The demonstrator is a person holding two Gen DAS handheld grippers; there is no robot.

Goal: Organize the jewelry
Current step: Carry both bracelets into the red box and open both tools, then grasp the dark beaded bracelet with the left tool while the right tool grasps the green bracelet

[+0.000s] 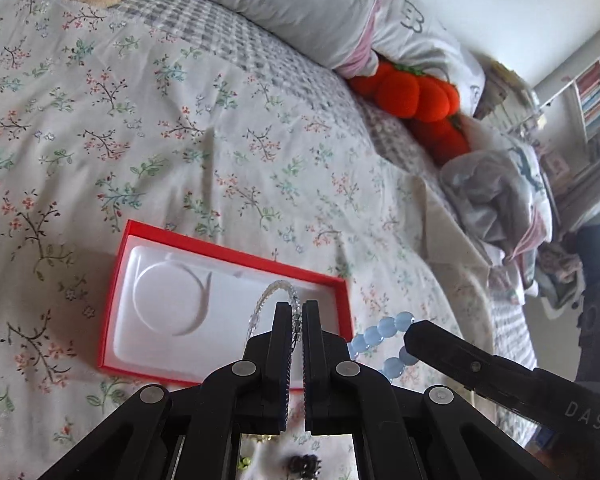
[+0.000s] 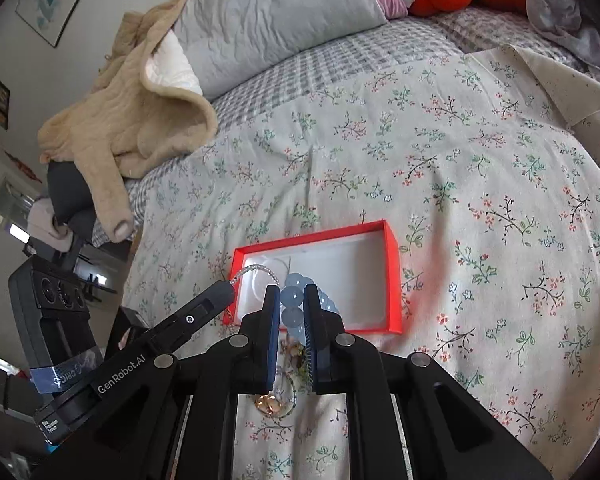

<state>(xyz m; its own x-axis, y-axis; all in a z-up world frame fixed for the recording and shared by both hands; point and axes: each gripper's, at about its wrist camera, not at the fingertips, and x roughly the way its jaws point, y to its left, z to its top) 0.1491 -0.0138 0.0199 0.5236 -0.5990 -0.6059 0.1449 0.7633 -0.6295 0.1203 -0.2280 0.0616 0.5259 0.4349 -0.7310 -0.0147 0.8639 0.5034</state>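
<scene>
A red box (image 1: 236, 255) with a white moulded insert lies open on the floral bedspread; it also shows in the right wrist view (image 2: 394, 280). My left gripper (image 1: 297, 309) is shut on a clear crystal bead bracelet (image 1: 278, 286), held over the box's near right part; the bracelet also shows in the right wrist view (image 2: 256, 269). My right gripper (image 2: 292, 292) is shut on a pale blue bead bracelet (image 2: 294, 294), held over the box's near edge. The blue beads (image 1: 384, 330) hang just right of the box in the left wrist view.
More jewelry, with a gold pendant (image 2: 269, 403), lies on the bedspread under my right gripper. A grey pillow (image 2: 272, 20), a beige blanket (image 2: 140, 120) and orange plush pumpkins (image 1: 412, 92) lie at the head of the bed. Bunched bedding (image 1: 496, 200) lies at the right.
</scene>
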